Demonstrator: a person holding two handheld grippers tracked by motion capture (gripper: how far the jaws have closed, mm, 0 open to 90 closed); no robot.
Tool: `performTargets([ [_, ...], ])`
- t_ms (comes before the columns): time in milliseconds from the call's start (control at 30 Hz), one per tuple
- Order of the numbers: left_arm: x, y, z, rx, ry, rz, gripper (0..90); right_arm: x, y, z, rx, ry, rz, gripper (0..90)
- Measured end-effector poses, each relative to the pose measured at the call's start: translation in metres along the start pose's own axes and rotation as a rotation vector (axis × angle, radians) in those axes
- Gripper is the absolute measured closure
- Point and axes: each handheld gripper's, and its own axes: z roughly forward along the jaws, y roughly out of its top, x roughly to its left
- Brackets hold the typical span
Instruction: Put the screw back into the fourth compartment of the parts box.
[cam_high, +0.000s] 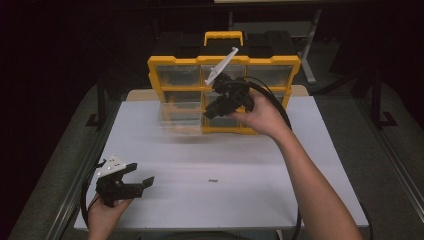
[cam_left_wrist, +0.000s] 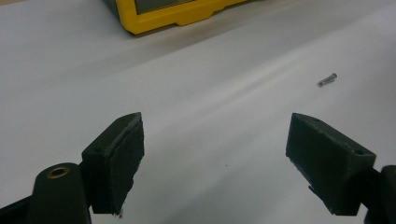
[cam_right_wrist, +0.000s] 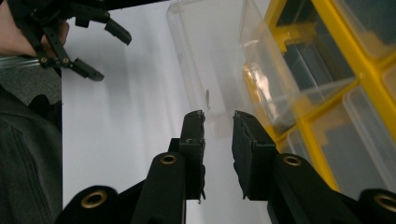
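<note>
Centre frame, the right gripper (cam_high: 216, 107), jaws slightly parted and empty, has the clear plastic drawer (cam_high: 181, 119) pulled out; next, fetch the small metal screw (cam_high: 214, 180).

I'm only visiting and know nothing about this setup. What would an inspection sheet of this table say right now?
Surface: white table, mostly bare.
Job's things: yellow organizer with clear drawers stands upright at the far edge; one clear drawer is pulled out and blurred, in front of the right hand-held gripper.
Clutter: one small screw lies loose on the table.
Grippers: left hand-held gripper open, holding nothing, low near the front edge; right hand-held gripper jaws slightly apart beside the drawer, not pressing it.
Cables: black cable loops from the right gripper over the forearm.
Surroundings: dark room, metal frame legs behind.
</note>
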Motion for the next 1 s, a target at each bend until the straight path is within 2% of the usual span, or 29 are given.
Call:
performTargets([
  [33,0.000,0.000,0.000,-0.002,0.000,-0.007,19.1,0.004,-0.012,0.000,0.007,-0.004,0.005,70.4],
  [100,0.000,0.000,0.000,0.002,0.001,-0.004,19.1,0.005,-0.017,0.002,0.015,-0.004,0.005,69.6],
  [167,-0.001,0.000,0.001,-0.003,0.000,-0.023,19.1,0.010,-0.035,0.008,0.020,-0.001,0.016,68.2],
  [200,0.000,0.000,0.001,-0.003,0.002,-0.009,19.1,0.010,-0.035,0.008,0.020,-0.001,0.016,68.2],
  [233,-0.001,0.000,0.001,-0.003,0.002,-0.013,19.1,0.013,-0.047,0.014,0.021,-0.002,0.019,67.4],
  [333,-0.001,0.000,0.001,0.001,0.002,-0.010,19.0,0.014,-0.057,0.022,0.027,0.001,0.019,66.6],
  [367,-0.001,0.000,0.001,0.002,0.002,-0.010,19.0,0.015,-0.067,0.031,0.030,0.017,0.032,66.1],
  [400,-0.001,0.000,0.001,0.002,0.002,-0.010,19.1,0.015,-0.067,0.031,0.030,0.017,0.032,66.1],
  [433,-0.001,0.000,0.002,0.002,0.000,-0.017,19.1,0.016,-0.075,0.039,0.031,0.031,0.044,65.8],
  [567,-0.001,0.000,0.002,0.003,0.001,-0.017,19.0,0.022,-0.087,0.058,0.047,0.056,0.070,65.9],
  [700,-0.001,0.000,0.001,0.003,0.001,-0.017,19.0,0.027,-0.098,0.077,0.055,0.084,0.069,66.4],
  [1000,-0.002,-0.001,0.002,-0.003,0.000,-0.023,19.0,0.035,-0.117,0.110,0.083,0.101,0.063,67.2],
])
